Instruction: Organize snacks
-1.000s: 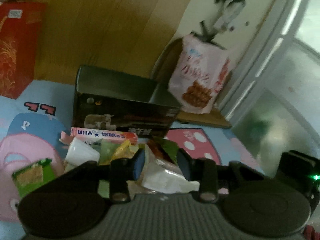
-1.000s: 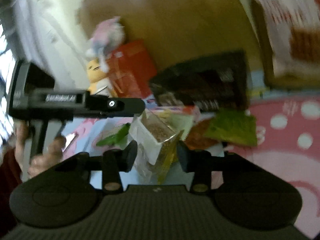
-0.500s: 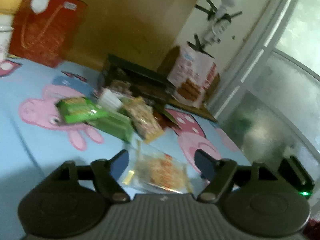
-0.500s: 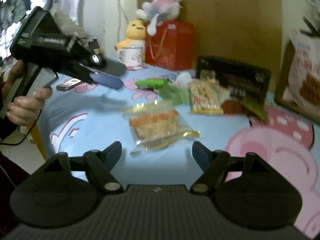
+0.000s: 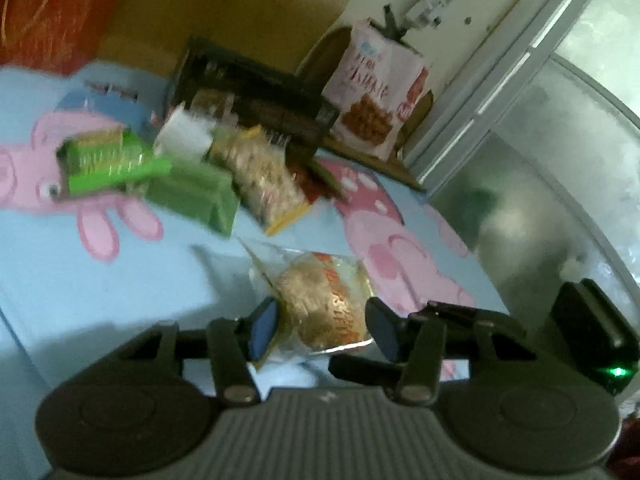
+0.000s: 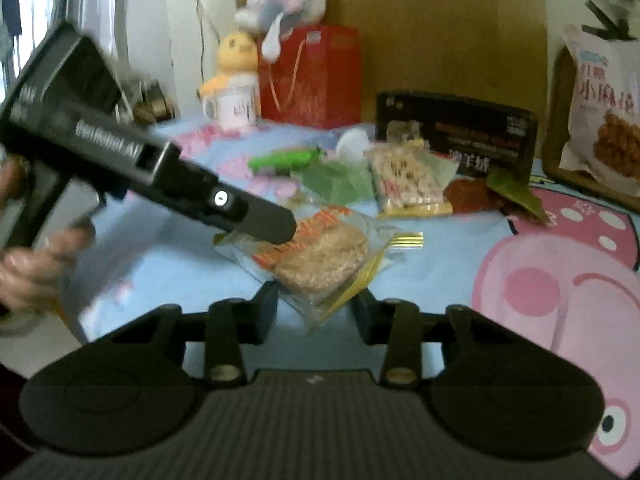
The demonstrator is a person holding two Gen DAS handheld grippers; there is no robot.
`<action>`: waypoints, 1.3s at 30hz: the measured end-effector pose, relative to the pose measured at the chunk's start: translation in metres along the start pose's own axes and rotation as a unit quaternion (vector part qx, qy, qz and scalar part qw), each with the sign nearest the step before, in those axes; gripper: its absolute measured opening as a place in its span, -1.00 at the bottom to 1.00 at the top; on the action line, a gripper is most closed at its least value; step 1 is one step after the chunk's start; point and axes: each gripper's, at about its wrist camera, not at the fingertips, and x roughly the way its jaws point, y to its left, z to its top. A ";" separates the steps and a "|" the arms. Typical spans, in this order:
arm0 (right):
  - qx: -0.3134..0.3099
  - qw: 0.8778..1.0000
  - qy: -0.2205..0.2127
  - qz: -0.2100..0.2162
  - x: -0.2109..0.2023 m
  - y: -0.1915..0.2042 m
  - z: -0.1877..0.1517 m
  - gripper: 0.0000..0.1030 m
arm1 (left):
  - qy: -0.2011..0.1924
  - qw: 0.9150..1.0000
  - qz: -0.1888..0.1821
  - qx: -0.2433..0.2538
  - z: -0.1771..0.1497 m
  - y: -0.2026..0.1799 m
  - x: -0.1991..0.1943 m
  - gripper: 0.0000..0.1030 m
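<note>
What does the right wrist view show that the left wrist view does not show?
Only the right wrist view shows the yellow plush toy, the white mug, the person's hand and the left gripper from the side.

Only the left wrist view shows the frosted glass door and a black device with a green light.

Both show the clear-wrapped round cake, the black box, the red gift bag and the pink snack bag.
</note>
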 end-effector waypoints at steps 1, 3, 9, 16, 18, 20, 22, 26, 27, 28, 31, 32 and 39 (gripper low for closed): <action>-0.002 1.000 -0.014 -0.003 -0.004 -0.002 0.004 -0.16 | -0.009 1.000 -0.003 0.004 0.005 -0.002 -0.003 -0.07; -0.012 0.999 -0.043 -0.012 -0.011 -0.004 0.019 -0.16 | -0.029 0.999 -0.010 0.013 0.025 -0.010 -0.009 -0.07; -0.063 0.992 -0.097 -0.054 0.005 -0.050 0.100 -0.16 | -0.087 0.994 0.012 0.071 0.121 -0.026 0.018 -0.05; -0.006 0.998 -0.028 -0.062 0.089 -0.153 0.164 -0.17 | -0.069 0.993 0.075 0.055 0.212 0.006 0.114 -0.06; 0.004 0.998 -0.003 -0.068 0.111 -0.167 0.167 -0.15 | -0.055 0.994 0.083 0.041 0.220 0.020 0.138 -0.06; 0.000 0.997 0.017 -0.081 0.128 -0.175 0.166 -0.12 | -0.040 0.994 0.093 0.029 0.224 0.032 0.157 -0.05; -0.013 0.994 0.031 -0.108 0.141 -0.177 0.163 0.16 | -0.027 0.994 0.105 0.027 0.222 0.038 0.171 -0.01; -0.049 0.987 -0.001 -0.150 0.133 -0.164 0.163 0.43 | -0.035 0.993 0.107 0.045 0.223 0.034 0.170 0.13; -0.052 0.986 -0.015 -0.155 0.125 -0.159 0.163 0.43 | -0.045 0.993 0.102 0.046 0.225 0.034 0.160 0.13; -0.051 0.986 -0.028 -0.158 0.116 -0.157 0.162 0.43 | -0.054 0.993 0.093 0.045 0.226 0.033 0.148 0.13; -0.017 0.990 -0.069 -0.121 0.077 -0.153 0.154 0.42 | -0.090 0.994 0.060 0.029 0.214 0.039 0.088 0.24; -0.001 0.993 -0.070 -0.095 0.071 -0.147 0.148 0.41 | -0.102 0.993 0.057 0.020 0.207 0.043 0.068 0.26; 0.024 0.999 -0.017 0.033 0.052 -0.084 0.074 0.29 | -0.120 0.979 0.163 0.013 0.114 0.075 -0.027 0.27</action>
